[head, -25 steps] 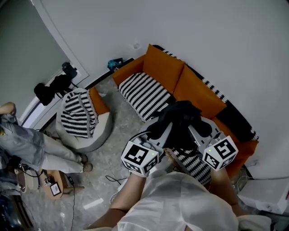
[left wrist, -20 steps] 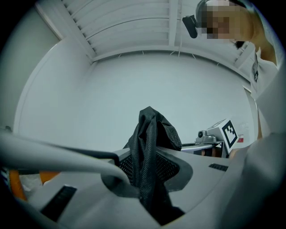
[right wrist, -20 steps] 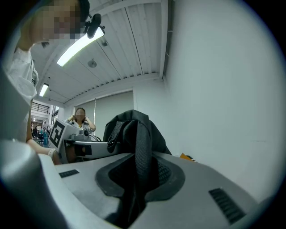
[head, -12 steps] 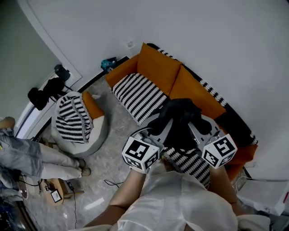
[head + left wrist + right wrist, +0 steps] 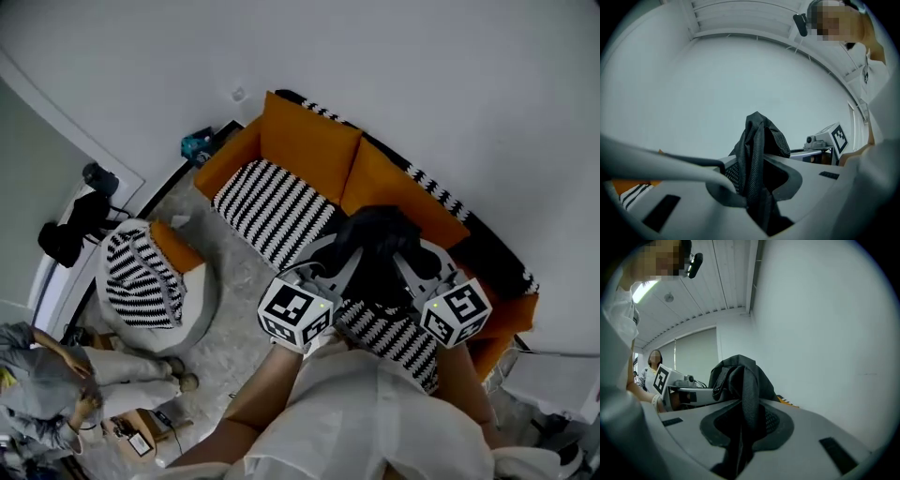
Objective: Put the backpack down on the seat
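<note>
Both my grippers are clamped on the black backpack (image 5: pixel 375 246). The left gripper (image 5: pixel 754 190) pinches a fold of mesh strap and the right gripper (image 5: pixel 743 427) pinches a webbing strap, so the bag hangs bunched between them over the striped seat cushion (image 5: pixel 272 202) of the orange sofa (image 5: pixel 309 141); it is too crumpled for me to tell its long axis or which way its top faces. The sofa backs onto a white wall (image 5: pixel 422 75), and a striped beanbag chair (image 5: pixel 141 281) sits apart from it on the speckled grey floor (image 5: pixel 234 314).
</note>
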Motion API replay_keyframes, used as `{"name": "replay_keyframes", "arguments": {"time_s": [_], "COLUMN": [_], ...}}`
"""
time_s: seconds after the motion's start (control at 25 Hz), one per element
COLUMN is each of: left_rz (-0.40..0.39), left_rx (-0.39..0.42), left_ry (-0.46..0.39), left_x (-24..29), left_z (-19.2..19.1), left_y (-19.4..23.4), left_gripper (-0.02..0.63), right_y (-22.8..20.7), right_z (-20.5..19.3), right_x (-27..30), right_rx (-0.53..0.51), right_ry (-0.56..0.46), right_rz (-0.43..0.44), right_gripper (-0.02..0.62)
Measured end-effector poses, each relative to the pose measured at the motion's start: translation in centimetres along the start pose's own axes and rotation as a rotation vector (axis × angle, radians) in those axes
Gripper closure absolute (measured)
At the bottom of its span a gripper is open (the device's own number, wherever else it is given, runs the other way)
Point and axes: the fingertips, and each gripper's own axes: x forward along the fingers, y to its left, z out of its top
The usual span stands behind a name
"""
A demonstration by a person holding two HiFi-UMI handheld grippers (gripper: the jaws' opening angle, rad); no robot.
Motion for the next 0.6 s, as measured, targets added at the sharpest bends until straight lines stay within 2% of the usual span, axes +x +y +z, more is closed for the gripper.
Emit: {"name": "replay_keyframes", "arguments": {"time_s": [0.36,0.6], "left_rz": [-0.136,-0.156], "left_rx": [-0.02,-0.036], "left_ry": [0.058,0.122], "left_x": [4.1,6.5], "left_z": [-2.7,-6.4], "left_y": [5.5,7.7], "left_gripper": [0.511,0.509], "right_y": [-3.8,-6.1], "right_z": [-2.6,-6.3], "right_x": [4.9,6.7], "right_rx": [0.033,0.072], "right_ry": [0.041,0.091], "right_rz": [-0.105,-0.13], "right_gripper": [0.525,0.525]}}
